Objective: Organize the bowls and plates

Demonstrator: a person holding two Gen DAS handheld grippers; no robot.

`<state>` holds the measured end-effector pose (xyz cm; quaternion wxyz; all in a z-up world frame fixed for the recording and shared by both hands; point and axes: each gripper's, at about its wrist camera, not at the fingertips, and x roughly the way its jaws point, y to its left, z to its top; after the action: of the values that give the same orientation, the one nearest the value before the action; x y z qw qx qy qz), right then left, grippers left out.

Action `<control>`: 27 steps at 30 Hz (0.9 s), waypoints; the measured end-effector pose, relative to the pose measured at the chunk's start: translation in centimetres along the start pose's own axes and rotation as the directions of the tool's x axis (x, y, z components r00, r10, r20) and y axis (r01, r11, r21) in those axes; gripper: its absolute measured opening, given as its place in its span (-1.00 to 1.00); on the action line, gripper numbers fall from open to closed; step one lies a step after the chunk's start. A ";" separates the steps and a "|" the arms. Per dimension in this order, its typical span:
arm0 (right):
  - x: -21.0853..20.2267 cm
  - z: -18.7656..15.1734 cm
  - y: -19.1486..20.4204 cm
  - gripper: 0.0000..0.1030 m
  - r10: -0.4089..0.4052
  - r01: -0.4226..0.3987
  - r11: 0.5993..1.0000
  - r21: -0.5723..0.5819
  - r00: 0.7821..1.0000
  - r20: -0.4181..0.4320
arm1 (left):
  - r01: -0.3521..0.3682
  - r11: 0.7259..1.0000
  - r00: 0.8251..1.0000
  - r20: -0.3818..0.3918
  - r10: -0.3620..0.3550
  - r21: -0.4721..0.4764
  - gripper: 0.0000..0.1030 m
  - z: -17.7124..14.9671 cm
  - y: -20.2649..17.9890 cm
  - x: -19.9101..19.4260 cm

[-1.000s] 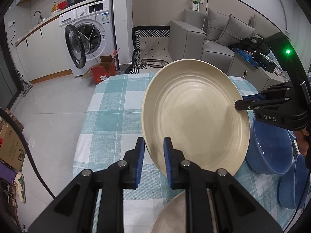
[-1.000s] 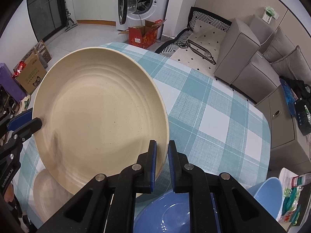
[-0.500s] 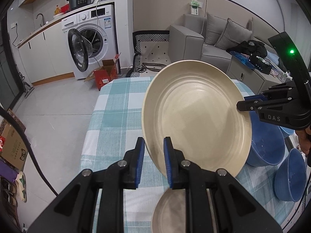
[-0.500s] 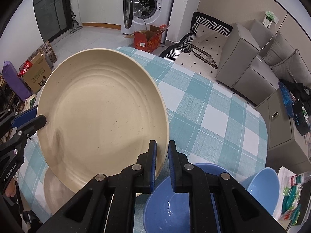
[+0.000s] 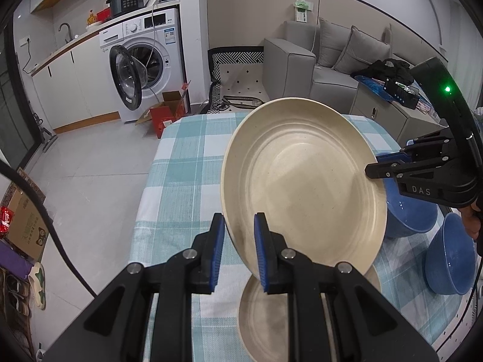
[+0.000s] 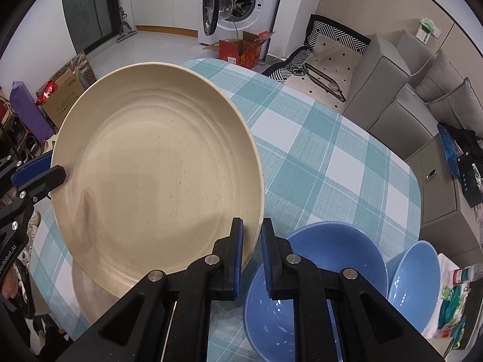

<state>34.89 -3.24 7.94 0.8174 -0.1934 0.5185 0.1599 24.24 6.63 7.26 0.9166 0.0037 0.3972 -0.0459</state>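
Note:
A large beige plate (image 5: 302,181) hangs tilted above the checked table, held by both grippers at opposite rims. My left gripper (image 5: 239,223) is shut on its near-left rim. My right gripper (image 6: 251,229) is shut on the rim of the same plate (image 6: 157,175) next to the blue bowls. Each gripper shows in the other's view: the right gripper (image 5: 374,166) and the left gripper (image 6: 57,169). A second beige plate (image 5: 265,316) lies flat on the table right under the held one, partly hidden by it. Two blue bowls (image 6: 317,259) (image 6: 413,274) sit side by side on the right.
The teal and white tablecloth (image 6: 332,157) covers the table, bare beyond the plate. A grey sofa (image 5: 302,66), a low cabinet (image 6: 437,181) and a washing machine (image 5: 145,60) with its door open stand past the table. Boxes and shoes lie on the floor at left.
Both grippers have carried the big plate together back toward the near side of the table, over the second plate. The blue bowls show more fully now. Both grips are unchanged.

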 end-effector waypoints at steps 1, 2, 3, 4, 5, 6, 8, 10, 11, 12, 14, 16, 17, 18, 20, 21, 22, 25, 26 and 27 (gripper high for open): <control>0.0 -0.2 0.1 -0.77 0.000 0.000 1.000 -0.003 1.000 -0.002 | 0.000 1.000 1.000 -0.003 0.000 -0.001 -0.66 -0.3 0.1 -0.1; 0.0 -0.4 0.3 -0.77 -0.001 0.001 1.000 -0.008 1.000 -0.005 | 0.001 1.000 1.000 -0.006 -0.001 -0.003 -0.66 -0.5 0.1 -0.1; -0.1 -0.7 0.5 -0.77 -0.001 0.001 1.000 -0.012 1.000 -0.007 | 0.002 1.000 1.000 -0.008 -0.002 -0.004 -0.66 -0.7 0.1 -0.2; -0.1 -0.9 0.7 -0.77 0.000 0.000 1.000 -0.014 1.000 -0.010 | 0.002 1.000 1.000 -0.009 -0.002 -0.004 -0.66 -1.0 0.2 -0.3; -0.1 -1.1 0.9 -0.77 0.001 -0.001 1.000 -0.017 1.000 -0.012 | 0.002 1.000 1.000 -0.012 -0.003 -0.005 -0.66 -1.3 0.2 -0.3; -0.2 -1.3 1.1 -0.77 0.001 -0.001 1.000 -0.020 1.000 -0.016 | 0.004 1.000 1.000 -0.015 -0.005 -0.006 -0.66 -1.5 0.2 -0.4; -0.2 -1.8 1.5 -0.77 0.000 -0.001 1.000 -0.028 1.000 -0.021 | 0.005 1.000 1.000 -0.019 -0.005 -0.007 -0.66 -1.8 0.2 -0.5; -0.2 -2.2 1.8 -0.77 0.002 -0.003 0.999 -0.034 1.000 -0.026 | 0.006 1.000 1.000 -0.022 -0.006 -0.008 -0.66 -2.1 0.3 -0.5; -0.2 -2.4 2.0 -0.77 0.001 -0.002 0.999 -0.037 1.000 -0.028 | 0.007 1.000 1.000 -0.024 -0.007 -0.009 -0.66 -2.3 0.3 -0.6; -0.1 -2.7 2.1 -0.77 0.003 -0.005 0.999 -0.041 1.000 -0.031 | 0.006 1.000 1.000 -0.027 -0.007 -0.009 -0.66 -2.5 0.4 -0.6; -0.1 -3.1 2.4 -0.77 0.006 -0.007 0.999 -0.043 0.999 -0.035 | 0.008 1.000 0.999 -0.033 -0.008 -0.008 -0.66 -3.0 0.4 -0.6; -0.1 -3.5 2.7 -0.77 0.007 -0.009 0.999 -0.048 0.999 -0.038 | 0.009 1.000 0.999 -0.039 -0.010 -0.007 -0.66 -3.3 0.4 -0.6; 0.0 -3.7 2.8 -0.77 0.009 -0.011 0.999 -0.049 0.999 -0.040 | 0.010 1.000 0.999 -0.043 -0.010 -0.008 -0.66 -3.6 0.4 -0.6; 0.0 -3.9 2.9 -0.77 0.010 -0.012 0.999 -0.052 0.999 -0.042 | 0.009 1.000 0.999 -0.046 -0.009 -0.009 -0.66 -3.7 0.4 -0.6; 0.0 -4.2 3.2 -0.77 0.013 -0.015 0.998 -0.058 0.999 -0.043 | 0.009 1.000 0.999 -0.052 -0.009 -0.013 -0.66 -4.2 0.5 -0.6; -0.1 -4.4 3.3 -0.77 0.014 -0.016 0.998 -0.060 0.999 -0.044 | 0.010 1.000 0.998 -0.056 -0.011 -0.015 -0.66 -4.4 0.6 -0.6; -0.1 -4.5 3.5 -0.77 0.014 -0.017 0.998 -0.066 0.999 -0.046 | 0.012 1.000 0.998 -0.059 -0.013 -0.017 -0.66 -4.6 0.7 -0.7; 0.0 -5.0 3.8 -0.77 0.019 -0.023 0.997 -0.076 0.998 -0.052 | 0.015 1.000 0.998 -0.061 -0.016 -0.017 -0.66 -5.0 0.7 -0.8; 0.0 -5.2 3.8 -0.77 0.018 -0.023 0.997 -0.079 0.998 -0.056 | 0.018 1.000 0.998 -0.065 -0.019 -0.019 -0.66 -5.1 0.7 -0.8; 0.1 -5.4 3.9 -0.77 0.017 -0.022 0.996 -0.085 0.998 -0.061 | 0.018 1.000 0.997 -0.068 -0.019 -0.018 -0.66 -5.2 0.6 -0.8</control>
<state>28.89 -2.38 5.16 0.7909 -0.2280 0.5373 0.1840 19.96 7.56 4.24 0.9019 -0.0064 0.4288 -0.0508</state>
